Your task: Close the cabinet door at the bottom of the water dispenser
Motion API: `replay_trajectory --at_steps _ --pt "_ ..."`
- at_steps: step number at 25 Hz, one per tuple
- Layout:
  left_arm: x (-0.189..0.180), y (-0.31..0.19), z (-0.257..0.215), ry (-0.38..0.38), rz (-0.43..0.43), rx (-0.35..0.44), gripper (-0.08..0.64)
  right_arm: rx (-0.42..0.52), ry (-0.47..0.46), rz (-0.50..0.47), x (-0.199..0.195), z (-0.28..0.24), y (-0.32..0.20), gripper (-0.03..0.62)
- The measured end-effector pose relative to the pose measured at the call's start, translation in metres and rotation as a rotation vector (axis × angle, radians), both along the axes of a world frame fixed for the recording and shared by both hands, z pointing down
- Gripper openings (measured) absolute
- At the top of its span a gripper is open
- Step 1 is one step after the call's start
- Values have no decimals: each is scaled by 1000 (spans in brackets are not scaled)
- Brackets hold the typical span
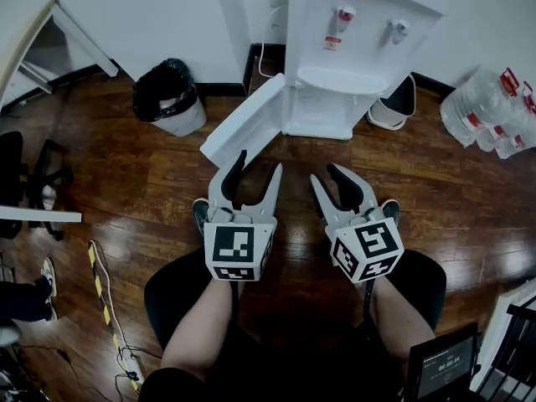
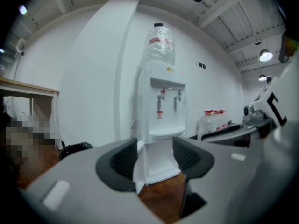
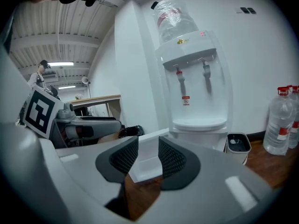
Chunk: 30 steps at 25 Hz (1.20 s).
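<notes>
1. A bin with a black bag point(image 1: 170, 97) stands on the wooden floor point(image 1: 126, 174) against the wall, left of the dispenser.
2. The cabinet door point(image 1: 243, 122) hangs wide open, swung out leftward from the foot of the water dispenser point(image 1: 352, 57), its free edge over the floor.
3. The left gripper point(image 1: 260, 162) points at that free edge. Its fingers stand well apart with nothing pinched; in the left gripper view the door point(image 2: 140, 167) shows through the gap beyond them.
4. The right gripper point(image 1: 322, 172) hovers beside it, aimed at the dispenser's base. Its fingers are apart by a narrower gap and grip nothing.
5. A small white bin point(image 1: 395, 105) sits at the dispenser's right side.
6. Water bottles point(image 1: 494, 111) cluster by the right wall.
</notes>
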State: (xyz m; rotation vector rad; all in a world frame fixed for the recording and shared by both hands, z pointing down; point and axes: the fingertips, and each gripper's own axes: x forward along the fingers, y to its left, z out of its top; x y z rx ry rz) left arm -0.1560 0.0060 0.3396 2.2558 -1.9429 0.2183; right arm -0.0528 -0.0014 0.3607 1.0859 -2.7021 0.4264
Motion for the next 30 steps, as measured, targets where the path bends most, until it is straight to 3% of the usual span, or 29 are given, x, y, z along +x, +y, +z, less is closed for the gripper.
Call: replay_trajectory --at_steps 2,7,13,17,22,24,28,30 --pt "-12 -9 8 -19 -10 -20 253 -3 -2 -8 -6 0 -10 132" --pt "-70 -31 61 -184 -47 -154 339 -14 1 -53 -29 3 -35 156" --pt "-113 -56 114 -236 8 -350 371 -18 -7 -82 -59 6 -75 164" --pt "-110 -70 130 -277 90 -394 371 -58 -9 -80 -72 20 -97 164" --pt "-110 -76 167 -370 181 -532 371 -73 -16 -71 -84 27 -116 164" --pt "-114 -75 174 -390 184 -569 362 -73 -22 -68 -88 25 -119 164" --pt "-122 -76 177 -362 144 -584 253 -76 -38 -57 -91 22 -125 164" --pt "-118 -75 178 -360 149 -598 249 -75 -39 -55 -89 22 -126 164"
